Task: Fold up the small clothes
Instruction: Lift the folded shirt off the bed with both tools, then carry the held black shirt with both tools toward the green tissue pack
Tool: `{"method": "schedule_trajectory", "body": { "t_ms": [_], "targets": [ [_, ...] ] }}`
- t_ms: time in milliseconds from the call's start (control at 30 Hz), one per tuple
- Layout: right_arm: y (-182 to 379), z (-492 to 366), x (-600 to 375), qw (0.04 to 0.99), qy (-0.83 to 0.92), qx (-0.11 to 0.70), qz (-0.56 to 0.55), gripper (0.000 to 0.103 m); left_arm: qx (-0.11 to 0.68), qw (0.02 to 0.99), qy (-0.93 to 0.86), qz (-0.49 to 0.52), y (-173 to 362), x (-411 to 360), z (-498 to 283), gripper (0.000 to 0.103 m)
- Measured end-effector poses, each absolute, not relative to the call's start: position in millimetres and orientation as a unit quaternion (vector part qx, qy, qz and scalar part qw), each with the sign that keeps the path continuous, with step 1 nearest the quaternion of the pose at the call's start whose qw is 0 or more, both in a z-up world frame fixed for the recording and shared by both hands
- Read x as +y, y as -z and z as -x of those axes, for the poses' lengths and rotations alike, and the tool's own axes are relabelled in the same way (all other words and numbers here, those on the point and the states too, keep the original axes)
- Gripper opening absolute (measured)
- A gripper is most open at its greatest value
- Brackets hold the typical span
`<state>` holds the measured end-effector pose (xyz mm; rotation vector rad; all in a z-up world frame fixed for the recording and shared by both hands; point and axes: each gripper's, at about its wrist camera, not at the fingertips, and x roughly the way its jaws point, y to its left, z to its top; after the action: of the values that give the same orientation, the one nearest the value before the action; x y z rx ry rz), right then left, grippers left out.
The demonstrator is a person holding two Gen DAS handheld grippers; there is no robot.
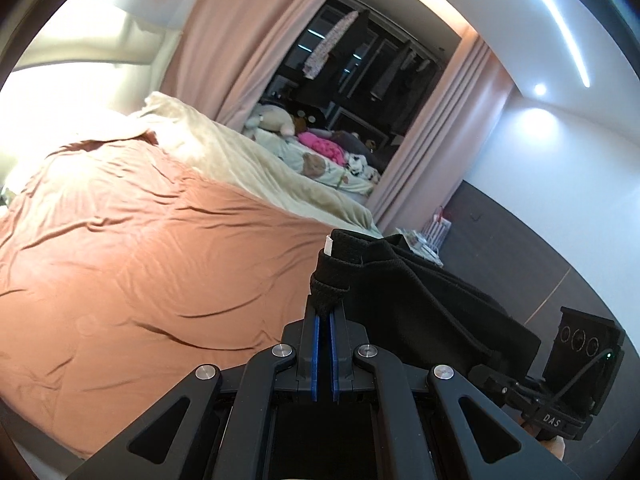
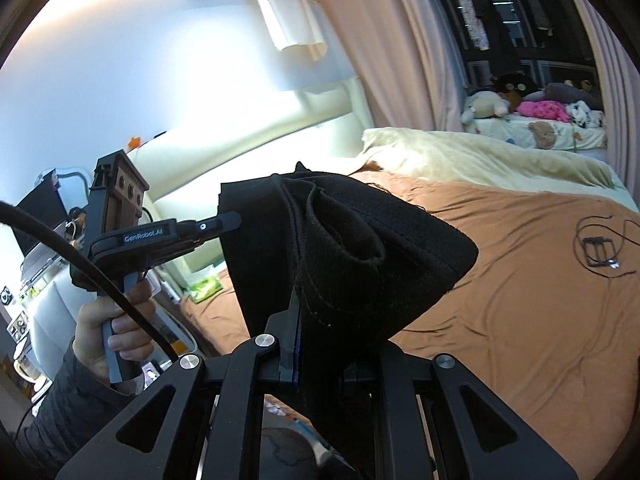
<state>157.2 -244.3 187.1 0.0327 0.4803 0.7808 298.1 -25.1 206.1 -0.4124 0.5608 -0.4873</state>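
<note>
You hold the black garment (image 1: 404, 280) off the bed (image 1: 140, 260), stretched between both tools. Your left gripper (image 1: 325, 312) is clamped on a stitched, ribbed edge of the knit fabric, its blue-lined fingers (image 1: 316, 344) nearly together with cloth pinched at the tips. Your right gripper (image 2: 298, 312) is likewise closed on a hemmed edge, though the drooping cloth hides one finger. The fabric is matte and soft, folding into a rolled tube and a pointed corner in the right wrist view. The bed carries a creased, smooth rust-orange sheet and a plush cream blanket (image 1: 256, 152). Only the right wrist view shows your left hand (image 2: 108, 324) on its grip, and a thin black cable (image 2: 600, 248) coiled on the sheet. Only the left wrist view shows a white tag (image 1: 328, 246) at the garment's edge.
</note>
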Motion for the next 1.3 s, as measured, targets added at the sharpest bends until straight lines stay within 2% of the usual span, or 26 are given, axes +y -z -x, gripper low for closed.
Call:
{"method": "schedule_trajectory", "body": {
  "t_ms": [767, 1300],
  "targets": [
    [-149.9, -251.7, -101.5, 0.845, -0.468, 0.258, -0.011, 0.008, 0.240, 0.924, 0.157, 0.252, -177.6, 196.4, -316.4, 0.004],
    [-98.9, -300.8, 7.4, 0.785, -0.547, 0.290, -0.010, 0.008, 0.252, 0.945, 0.071, 0.198, -164.8, 326.5, -315.3, 0.004]
  ]
}}
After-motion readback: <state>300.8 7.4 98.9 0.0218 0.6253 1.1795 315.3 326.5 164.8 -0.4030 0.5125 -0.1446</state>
